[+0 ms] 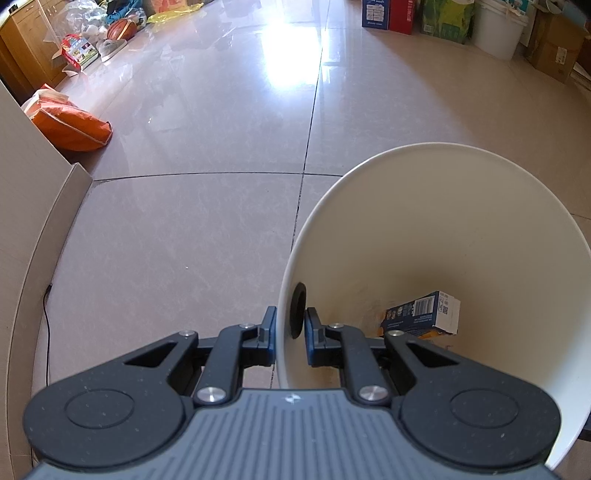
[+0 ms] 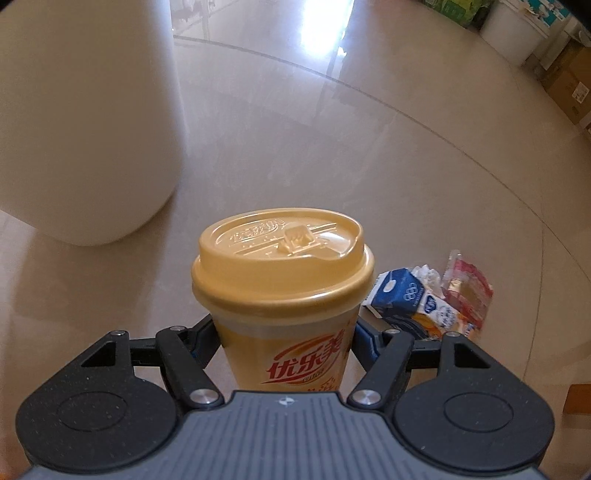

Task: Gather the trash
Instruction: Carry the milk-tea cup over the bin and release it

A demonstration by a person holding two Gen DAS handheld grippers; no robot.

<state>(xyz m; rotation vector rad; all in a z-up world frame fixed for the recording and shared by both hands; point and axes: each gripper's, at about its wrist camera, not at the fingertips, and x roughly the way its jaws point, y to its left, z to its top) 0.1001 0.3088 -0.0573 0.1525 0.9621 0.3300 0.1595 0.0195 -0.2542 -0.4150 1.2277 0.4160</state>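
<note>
The glossy beige tiled floor (image 2: 258, 147) carries a crumpled blue-and-white drink carton (image 2: 402, 295) touching a clear red-printed plastic wrapper (image 2: 469, 288), an orange sack (image 1: 70, 125), a basketball (image 1: 122, 28) and a white plastic bucket (image 1: 498, 29).

Right wrist view: cup (image 2: 282, 314) between the right gripper's (image 2: 282, 341) fingers carries red characters "优乐美" on its side, just ahead of the claw. Its lid (image 2: 282, 258) bears embossed characters, too blurred to read.

Right of the claw, on the floor: blue and white carton (image 2: 410, 299) shows the five Olympic rings; its lettering is not legible.

Left wrist view: carton (image 1: 421, 314) inside the white bucket (image 1: 461, 206), ahead and right of the left gripper (image 1: 290, 328), shows a barcode and a QR code; digits unreadable.

Far boxes: print illegible.
</note>
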